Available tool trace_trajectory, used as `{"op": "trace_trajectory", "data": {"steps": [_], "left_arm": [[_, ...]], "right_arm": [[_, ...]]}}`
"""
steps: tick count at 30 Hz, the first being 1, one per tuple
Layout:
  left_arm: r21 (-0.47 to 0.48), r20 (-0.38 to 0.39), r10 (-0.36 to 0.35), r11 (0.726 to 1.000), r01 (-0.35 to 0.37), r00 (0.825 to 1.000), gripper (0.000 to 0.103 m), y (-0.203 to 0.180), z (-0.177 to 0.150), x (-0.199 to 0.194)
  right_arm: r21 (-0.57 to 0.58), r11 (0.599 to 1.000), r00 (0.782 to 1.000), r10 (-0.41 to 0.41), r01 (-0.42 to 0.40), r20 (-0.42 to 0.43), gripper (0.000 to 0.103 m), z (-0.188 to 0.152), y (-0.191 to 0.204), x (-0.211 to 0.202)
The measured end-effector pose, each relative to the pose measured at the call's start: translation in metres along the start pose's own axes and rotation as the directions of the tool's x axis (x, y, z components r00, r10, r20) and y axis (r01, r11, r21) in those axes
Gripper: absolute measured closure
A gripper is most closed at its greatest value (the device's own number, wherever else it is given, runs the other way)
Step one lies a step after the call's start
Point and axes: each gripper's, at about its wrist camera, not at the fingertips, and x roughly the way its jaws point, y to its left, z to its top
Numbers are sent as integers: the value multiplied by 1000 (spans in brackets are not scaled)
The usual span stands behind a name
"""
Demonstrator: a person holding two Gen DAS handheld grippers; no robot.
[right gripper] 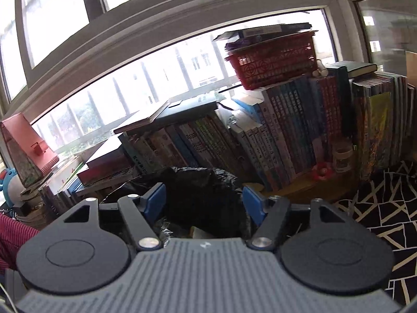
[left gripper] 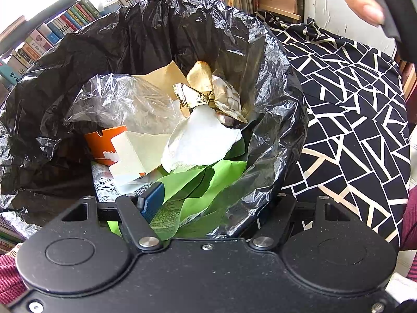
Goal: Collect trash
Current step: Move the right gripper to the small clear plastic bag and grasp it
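Right fingers (right gripper: 204, 203) stand wide and empty above the bag (right gripper: 206, 190) at six o'clock — draw clear. Left gripper (left gripper: 208, 203) pinches the bag's rim, I think — keep it taut; trash (left gripper: 200, 140) lies inside.

Black-lined bin (left gripper: 146, 39) — holding crumpled white paper (left gripper: 200, 140), wrappers, green sheet (left gripper: 206, 182).

Right gripper (right gripper: 204, 203): blue fingers (right gripper: 155, 200) spread apart, nothing between them. Black bin bag (right gripper: 206, 195) directly ahead. Books (right gripper: 273, 140) at twelve o'clock; red basket (right gripper: 273, 65) atop them at one o'clock.
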Motion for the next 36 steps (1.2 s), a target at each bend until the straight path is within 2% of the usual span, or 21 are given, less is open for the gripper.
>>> {"op": "trace_trajectory", "data": {"steps": [4,7,10,13,18,27,28,29,30,31,32,36], "left_arm": [[0,-1,0,1000,0,1000,35,0,0,0],[-5,-7,2,1000,-2,1000,35,1,0,0],[-6,-11,3,1000,-3,1000,35,0,1,1],[-14,-21,-2,1000,2,1000,35,1,2,2],[-61,-44,-34,998,31,998,35,9,8,4],[-60,-46,-30,998,27,999,34,8,7,1],[-58,-44,-28,998,26,999,33,8,8,1],[-55,-42,-26,998,23,999,33,8,8,0],[-52,-41,-25,998,22,999,33,7,8,0],[-50,-40,-24,998,22,999,33,7,8,-1],[-50,-39,-24,999,22,999,33,7,8,-1],[-43,-34,-22,999,20,999,33,5,6,-4]], "right_arm": [[53,990,991,-130,129,30,21,2,-27,1],[68,969,970,-240,238,23,18,2,-52,13],[89,937,941,-335,337,-35,15,-4,-86,38],[117,897,902,-412,427,-131,15,-19,-126,74],[130,849,850,-480,512,-214,15,-47,-173,130],[113,779,768,-562,616,-308,16,-68,-224,220],[105,772,756,-568,626,-326,17,-70,-228,228],[94,765,741,-574,637,-348,26,-71,-231,235],[89,762,733,-573,641,-368,46,-73,-234,240],[79,755,725,-586,650,-362,52,-74,-232,242],[77,756,725,-588,651,-359,65,-74,-230,242],[65,777,737,-563,626,-375,71,-74,-217,236]]}}
